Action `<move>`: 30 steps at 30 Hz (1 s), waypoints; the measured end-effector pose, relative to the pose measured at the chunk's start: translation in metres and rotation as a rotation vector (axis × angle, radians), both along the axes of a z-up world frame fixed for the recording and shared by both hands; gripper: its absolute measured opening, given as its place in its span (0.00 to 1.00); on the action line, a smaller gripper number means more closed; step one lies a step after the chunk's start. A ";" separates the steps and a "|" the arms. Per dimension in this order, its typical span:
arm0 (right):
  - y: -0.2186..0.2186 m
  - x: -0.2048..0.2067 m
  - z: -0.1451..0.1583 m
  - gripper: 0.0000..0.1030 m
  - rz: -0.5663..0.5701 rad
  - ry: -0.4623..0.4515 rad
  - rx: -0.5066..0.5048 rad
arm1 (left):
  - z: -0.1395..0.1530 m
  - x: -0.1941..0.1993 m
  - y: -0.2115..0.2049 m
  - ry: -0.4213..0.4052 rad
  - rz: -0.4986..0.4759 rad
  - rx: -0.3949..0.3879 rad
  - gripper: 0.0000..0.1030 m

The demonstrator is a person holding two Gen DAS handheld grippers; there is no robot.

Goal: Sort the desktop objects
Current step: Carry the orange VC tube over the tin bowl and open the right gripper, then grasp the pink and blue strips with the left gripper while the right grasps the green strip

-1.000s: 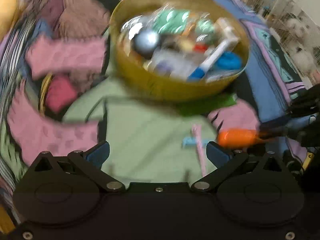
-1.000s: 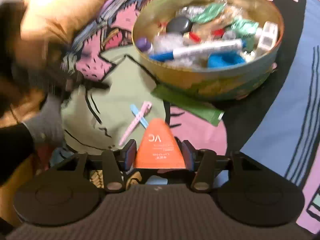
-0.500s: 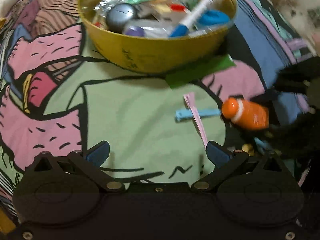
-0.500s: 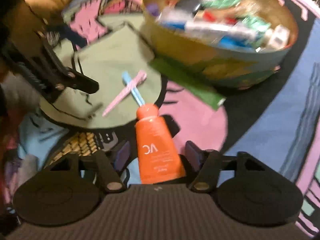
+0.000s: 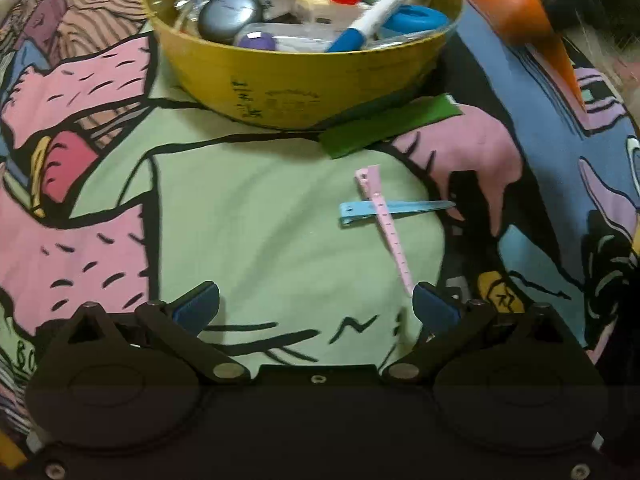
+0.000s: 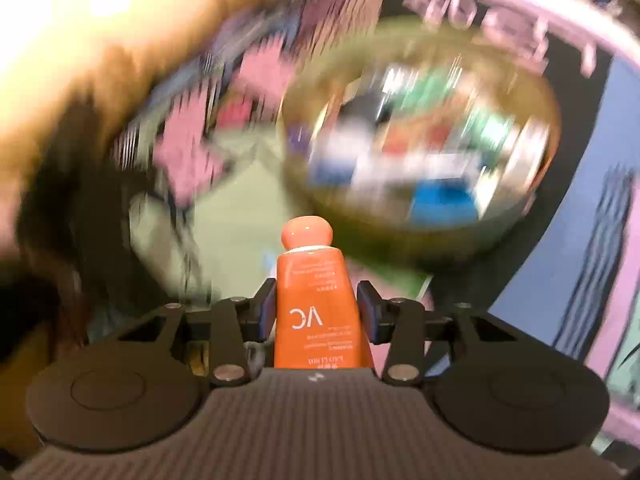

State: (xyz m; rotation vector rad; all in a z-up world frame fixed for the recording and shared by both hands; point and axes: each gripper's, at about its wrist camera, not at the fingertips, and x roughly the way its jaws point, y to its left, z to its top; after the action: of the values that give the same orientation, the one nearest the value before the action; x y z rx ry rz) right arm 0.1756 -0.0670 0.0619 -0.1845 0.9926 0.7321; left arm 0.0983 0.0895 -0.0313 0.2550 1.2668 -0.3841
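Observation:
My right gripper (image 6: 316, 314) is shut on an orange tube (image 6: 316, 304) marked VC, cap pointing forward, held in the air short of the yellow bowl (image 6: 420, 216); this view is blurred. In the left wrist view the tube (image 5: 516, 12) shows as an orange streak at the bowl's right. My left gripper (image 5: 316, 306) is open and empty, low over the cloth. A pink hair clip (image 5: 386, 224) lies crossed over a blue hair clip (image 5: 396, 209) just ahead of its right finger. The bowl (image 5: 304, 76) holds several small items, including a marker (image 5: 372, 16).
A green packet (image 5: 390, 124) lies against the bowl's front right base. A patterned cloth (image 5: 240, 220) covers the whole surface. A blue ring (image 5: 416, 20) and a grey round object (image 5: 230, 16) lie in the bowl.
My right gripper has closed on the orange tube and lifted it up toward the bowl. My left gripper has moved slightly closer to the two clips.

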 end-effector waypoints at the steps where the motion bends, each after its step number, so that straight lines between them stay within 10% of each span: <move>1: 0.002 0.012 0.011 0.45 -0.023 -0.040 0.011 | 0.001 -0.001 -0.004 -0.003 -0.012 -0.004 1.00; 7: 0.006 0.053 0.035 0.95 -0.153 -0.174 0.032 | 0.010 -0.010 -0.016 -0.039 -0.088 -0.054 1.00; 14: -0.017 0.009 -0.013 0.87 0.150 -0.052 0.064 | 0.008 -0.015 -0.023 -0.077 -0.172 -0.105 1.00; 19: -0.011 0.002 -0.065 0.73 0.249 -0.062 -0.118 | 0.002 -0.013 -0.042 -0.109 -0.300 -0.126 1.00; 30: 0.034 0.017 -0.115 0.68 0.318 -0.049 -0.240 | -0.027 0.019 -0.029 -0.121 -0.187 -0.222 0.97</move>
State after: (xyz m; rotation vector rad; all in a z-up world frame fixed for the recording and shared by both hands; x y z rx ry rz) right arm 0.1924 -0.0330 -0.0526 -0.5770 1.0146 0.8910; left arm 0.1170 0.0601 -0.0582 0.2048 1.0747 -0.6563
